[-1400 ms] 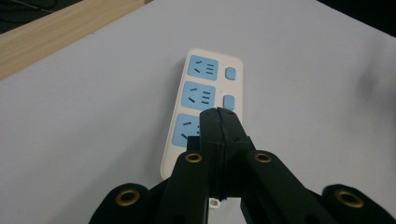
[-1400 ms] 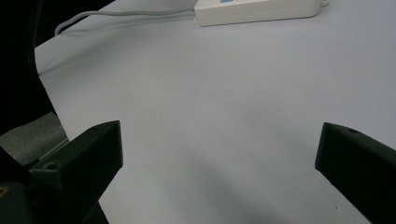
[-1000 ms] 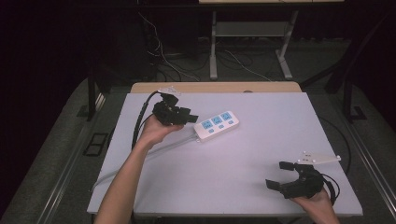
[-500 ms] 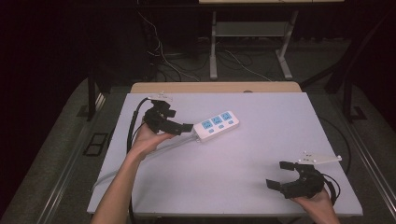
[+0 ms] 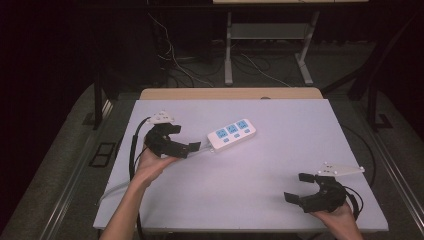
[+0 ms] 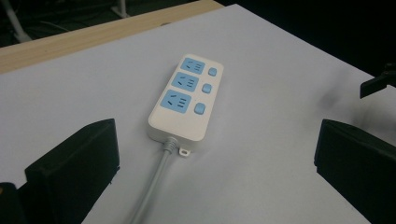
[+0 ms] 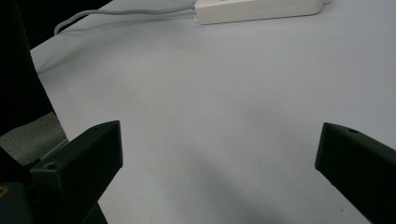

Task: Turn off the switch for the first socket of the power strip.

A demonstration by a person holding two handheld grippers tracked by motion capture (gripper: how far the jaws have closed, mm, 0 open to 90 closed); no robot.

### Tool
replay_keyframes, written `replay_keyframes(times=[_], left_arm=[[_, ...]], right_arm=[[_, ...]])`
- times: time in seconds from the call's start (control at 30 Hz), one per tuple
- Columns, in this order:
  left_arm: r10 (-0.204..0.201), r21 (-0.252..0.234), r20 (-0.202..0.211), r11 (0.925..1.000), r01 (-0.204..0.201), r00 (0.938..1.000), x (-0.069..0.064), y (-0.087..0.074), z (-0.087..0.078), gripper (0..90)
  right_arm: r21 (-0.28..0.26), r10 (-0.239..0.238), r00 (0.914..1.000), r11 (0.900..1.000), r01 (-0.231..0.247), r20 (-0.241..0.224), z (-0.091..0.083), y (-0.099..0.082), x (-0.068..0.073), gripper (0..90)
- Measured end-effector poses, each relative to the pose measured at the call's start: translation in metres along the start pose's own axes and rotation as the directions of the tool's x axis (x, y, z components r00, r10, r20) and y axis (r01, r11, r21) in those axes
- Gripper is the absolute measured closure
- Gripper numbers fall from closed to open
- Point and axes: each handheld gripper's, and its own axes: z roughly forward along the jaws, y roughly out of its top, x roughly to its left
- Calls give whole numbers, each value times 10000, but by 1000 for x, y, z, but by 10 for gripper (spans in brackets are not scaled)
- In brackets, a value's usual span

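strip at table centre-left, flat | left gripper at its 8 o'clock, jaws just opened wide, empty | right gripper at 5 o'clock, spread, empty | tip: keep clear of cord when backing off

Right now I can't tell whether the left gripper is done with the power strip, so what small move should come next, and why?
Probably draw the left gripper a little farther back from the power strip. Its jaws have just been opening and now stand wide with nothing clamped; only the strip's grey cord runs between them on the white table. The strip lies flat, apparently released. The right gripper waits open, well apart.
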Motion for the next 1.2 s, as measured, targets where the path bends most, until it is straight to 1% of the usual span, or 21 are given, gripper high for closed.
replay_keyframes(times=[0.17, 0.23, 0.37, 0.5, 0.67, 0.83, 0.97, 1.03, 1.2], left_arm=[[128, -129, 51, 9998, -127, 9999, -8, -11, -4, 0], [112, -218, 85, 9997, -110, 9999, -11, -16, -6, 0], [201, -322, -52, 9993, -202, 9998, -16, -25, -9, 0], [107, -361, 68, 9993, -105, 9999, -19, -37, -10, 0], [-4, -291, 215, 9996, 10, 9998, -24, -57, -9, 0], [-143, -227, 239, 9996, 148, 9996, -25, -75, -9, 0], [-198, -205, 236, 9996, 203, 9995, -26, -84, -10, 0], [-288, -159, 401, 9994, 295, 9988, -26, -88, -11, 0], [-429, -68, 519, 9990, 433, 9977, -25, -98, -10, 0]], right_arm=[[6, 9, 10000, 10000, -9, 2, 0, 0, 1, 5], [17, 14, 10000, 10000, -14, 3, 0, 0, 1, 6], [32, 4, 10000, 10000, -4, -7, 0, 0, 1, 6], [37, -5, 10000, 10000, 5, -9, 0, 0, 1, 6], [25, 0, 10000, 10000, 0, -20, 1, 0, 1, 5], [39, -19, 10000, 10000, 19, -33, 1, 0, 2, 5], [36, 0, 10000, 10000, 0, -35, 1, 0, 2, 6], [34, -7, 10000, 10000, 7, -33, 1, -1, 2, 5], [48, -7, 10000, 10000, 7, -45, 1, -1, 2, 5]])
